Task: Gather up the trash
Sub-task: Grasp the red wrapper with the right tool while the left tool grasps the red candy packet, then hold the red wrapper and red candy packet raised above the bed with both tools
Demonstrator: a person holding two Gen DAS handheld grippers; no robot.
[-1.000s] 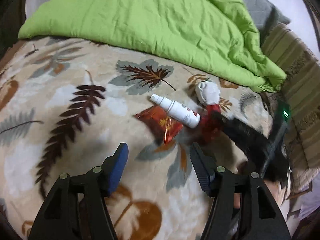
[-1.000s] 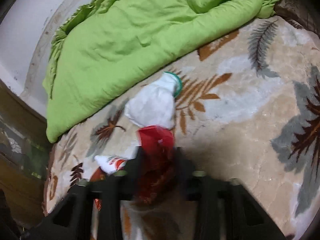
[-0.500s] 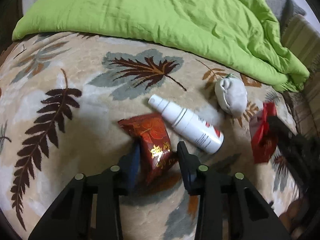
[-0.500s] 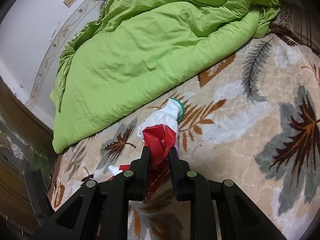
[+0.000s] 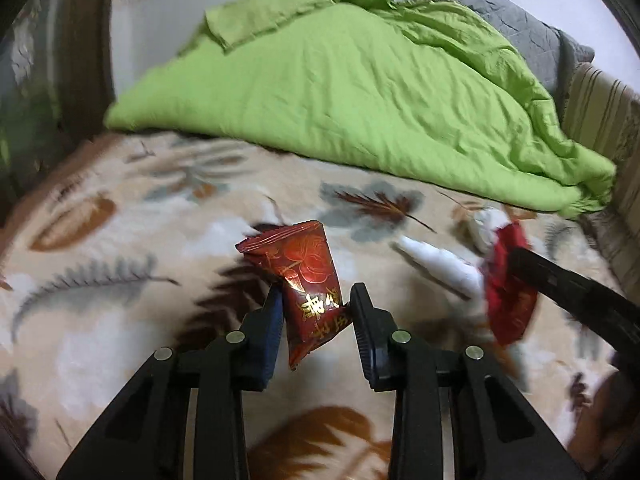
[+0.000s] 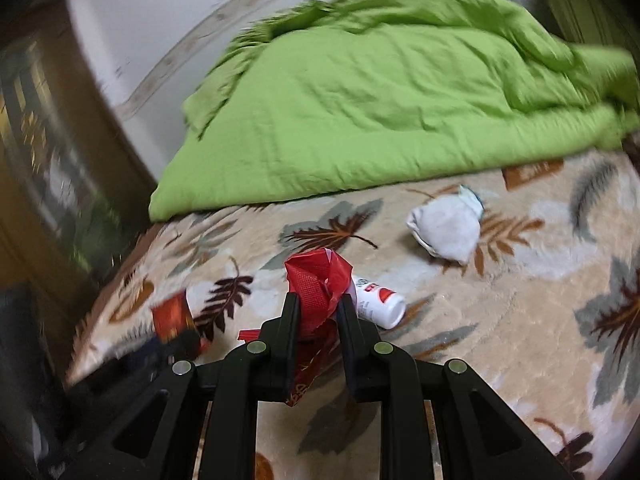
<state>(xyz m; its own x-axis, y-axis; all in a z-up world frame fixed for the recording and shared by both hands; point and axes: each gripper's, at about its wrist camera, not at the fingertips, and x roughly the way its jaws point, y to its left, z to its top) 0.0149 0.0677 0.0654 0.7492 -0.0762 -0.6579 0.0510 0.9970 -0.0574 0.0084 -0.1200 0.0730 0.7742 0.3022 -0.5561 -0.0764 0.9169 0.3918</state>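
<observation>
gold characters, too blurred to read, mark the dark red snack packet [image 5: 306,280] clamped in the left gripper [image 5: 314,308] above the leaf-print blanket [image 5: 120,300]. right gripper [image 6: 318,308] pinches a crumpled red wrapper [image 6: 318,280]. white bottle [image 6: 378,302] and white bundle [image 6: 446,230] lie beyond, near the green duvet [image 6: 380,100] edge.

Each camera sits just behind its own gripper's fingers and looks forward and down, from close above, over the leaf-patterned blanket [image 5: 120,280] toward the green duvet [image 5: 360,92] at the bed's far edge. The left view faces straight across; the right view angles toward the far left corner. Both share the duvet, the white bottle [image 6: 378,300] and the blanket's middle.
</observation>
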